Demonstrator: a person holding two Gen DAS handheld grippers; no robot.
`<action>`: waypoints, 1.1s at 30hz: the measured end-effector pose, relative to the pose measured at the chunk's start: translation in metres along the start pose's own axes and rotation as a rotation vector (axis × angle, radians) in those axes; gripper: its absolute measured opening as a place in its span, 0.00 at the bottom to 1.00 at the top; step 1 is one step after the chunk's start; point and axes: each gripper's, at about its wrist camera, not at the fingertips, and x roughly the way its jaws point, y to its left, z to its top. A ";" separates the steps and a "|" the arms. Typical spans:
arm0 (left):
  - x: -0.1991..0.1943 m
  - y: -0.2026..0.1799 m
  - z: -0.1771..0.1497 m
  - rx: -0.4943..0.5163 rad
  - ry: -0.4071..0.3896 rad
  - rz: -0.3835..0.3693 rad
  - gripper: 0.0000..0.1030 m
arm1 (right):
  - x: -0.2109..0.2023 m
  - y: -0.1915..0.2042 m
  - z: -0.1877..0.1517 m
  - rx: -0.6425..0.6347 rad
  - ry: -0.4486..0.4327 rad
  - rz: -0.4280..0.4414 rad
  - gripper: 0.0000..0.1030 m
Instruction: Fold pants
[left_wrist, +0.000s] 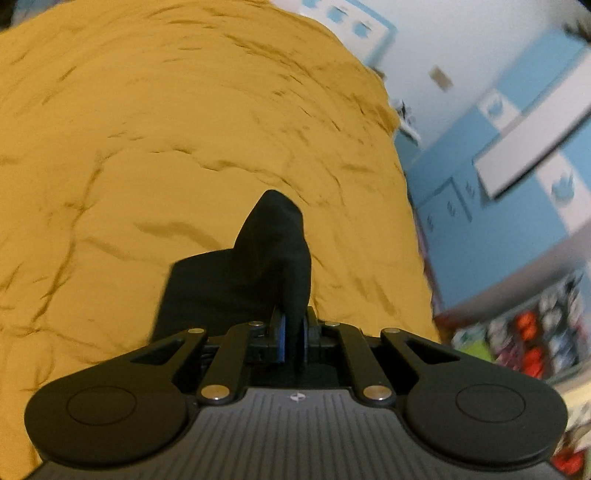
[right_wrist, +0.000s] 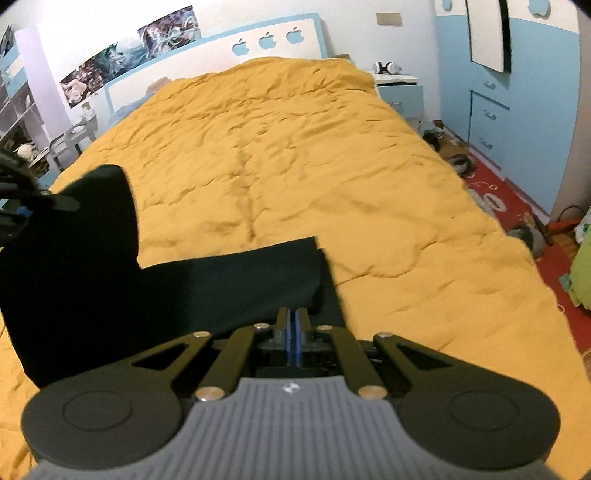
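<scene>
Left gripper (left_wrist: 294, 332) and right gripper (right_wrist: 294, 325) both clamped, angled downward.

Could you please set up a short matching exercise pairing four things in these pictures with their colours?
Things:
1. pants
2. bed cover
3. floor rug
4. bedside drawer unit

Colours:
A. red
B. black
C. light blue
D. mustard yellow

Pairs: 1-B, 2-D, 3-A, 4-C
</scene>
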 end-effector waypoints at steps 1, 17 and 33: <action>0.008 -0.012 -0.004 0.033 0.014 0.010 0.08 | -0.001 -0.005 0.001 0.006 -0.005 0.003 0.00; 0.124 -0.105 -0.089 0.377 0.293 0.162 0.08 | 0.000 -0.067 -0.012 0.099 0.008 -0.057 0.00; 0.144 -0.094 -0.056 0.287 0.580 -0.110 0.25 | -0.003 -0.062 -0.019 0.094 0.020 -0.055 0.00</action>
